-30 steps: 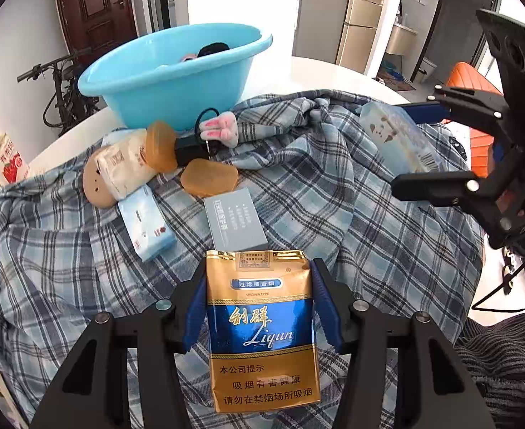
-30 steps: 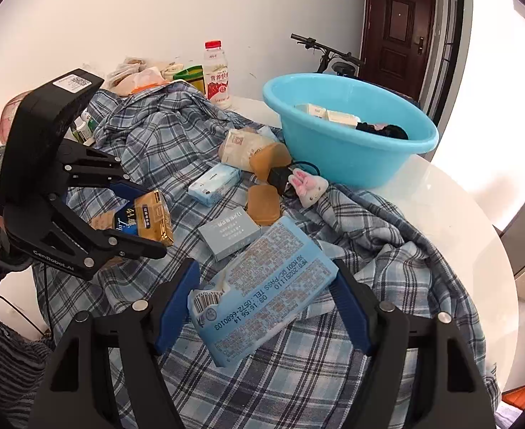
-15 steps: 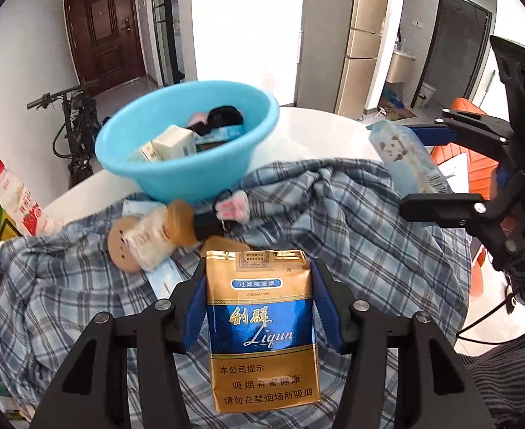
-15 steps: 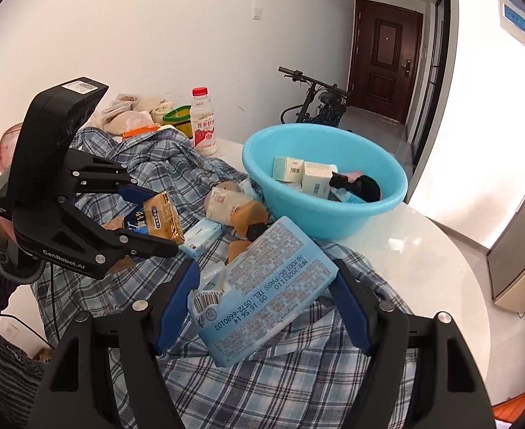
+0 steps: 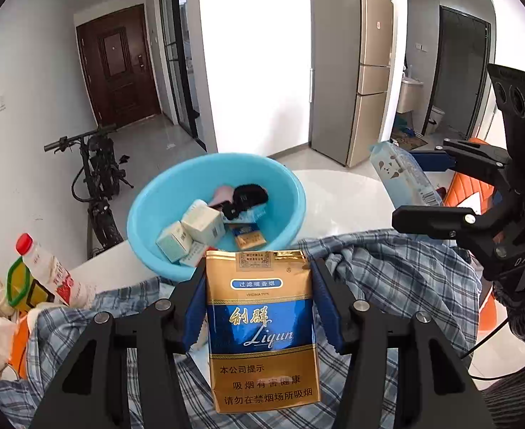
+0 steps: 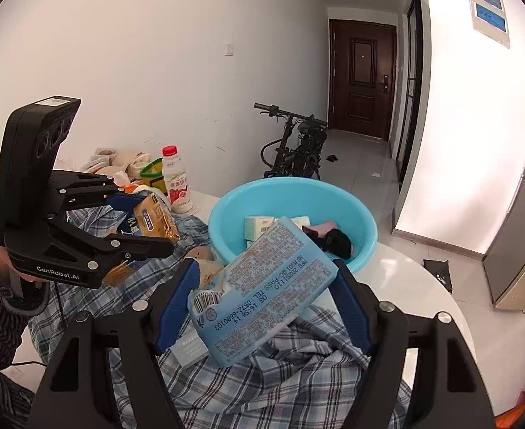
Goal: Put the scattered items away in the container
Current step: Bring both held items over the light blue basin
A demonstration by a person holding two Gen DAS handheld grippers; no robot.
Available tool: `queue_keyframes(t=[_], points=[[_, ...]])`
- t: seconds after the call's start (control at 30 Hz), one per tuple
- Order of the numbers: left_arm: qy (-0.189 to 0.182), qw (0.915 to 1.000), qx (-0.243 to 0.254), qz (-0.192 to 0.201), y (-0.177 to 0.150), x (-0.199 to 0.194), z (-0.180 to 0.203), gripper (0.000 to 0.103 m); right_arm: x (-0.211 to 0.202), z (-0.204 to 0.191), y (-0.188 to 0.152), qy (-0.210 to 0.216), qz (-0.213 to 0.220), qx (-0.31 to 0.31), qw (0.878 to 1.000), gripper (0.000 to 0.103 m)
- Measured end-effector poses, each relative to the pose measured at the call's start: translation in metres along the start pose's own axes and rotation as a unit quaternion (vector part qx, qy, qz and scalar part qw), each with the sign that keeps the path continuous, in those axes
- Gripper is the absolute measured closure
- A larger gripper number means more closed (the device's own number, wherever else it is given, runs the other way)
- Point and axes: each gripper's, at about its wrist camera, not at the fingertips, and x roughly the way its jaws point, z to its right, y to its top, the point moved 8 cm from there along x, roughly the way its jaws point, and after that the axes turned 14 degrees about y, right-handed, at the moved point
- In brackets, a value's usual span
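Observation:
My left gripper (image 5: pixel 258 304) is shut on a gold and blue cigarette pack (image 5: pixel 260 325), held upright in the air in front of the blue basin (image 5: pixel 287 182). The same pack (image 6: pixel 155 220) shows in the right wrist view between the left gripper's (image 6: pixel 155 221) fingers. My right gripper (image 6: pixel 266 293) is shut on a pale blue tissue pack (image 6: pixel 262 289), tilted, just short of the basin (image 6: pixel 362 221). That tissue pack (image 5: pixel 401 175) also appears at the right of the left wrist view. The basin holds small white boxes (image 5: pixel 191 228), a black item (image 5: pixel 248 193) and a pink item.
A plaid cloth (image 5: pixel 398 271) covers the near part of the round white table (image 5: pixel 341 196). A grey box (image 6: pixel 191 348) and a tan item (image 6: pixel 205 255) lie on the cloth. A red-capped drink bottle (image 6: pixel 176 178) and bags stand at the left. A bicycle (image 6: pixel 298 143) leans by the wall.
Both grippers have risen with their packs and tilted up toward the basin. The basin now sits lower in both views with its inside showing, and the loose items on the cloth dropped out of sight.

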Motion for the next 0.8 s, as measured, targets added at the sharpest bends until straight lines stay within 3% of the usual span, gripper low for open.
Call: queue_keyframes(t=[0.27,0.67,0.8], points=[[0.015,0.9994,-0.03,0.008,0.064,0.024,-0.025,0.046,0.022,0.017,0.052,-0.039,0.017,-0.014,0.999,0.03],[0.036,0.9948,-0.095,-0.013,0.114,0.092,-0.07,0.046,0.063,0.072,0.098,-0.015,0.017,0.053,0.998,0.03],[0.041,0.9921,-0.113,-0.038,0.122,0.131,-0.083,0.046,0.082,0.096,0.11,-0.021,0.017,0.078,0.997,0.03]])
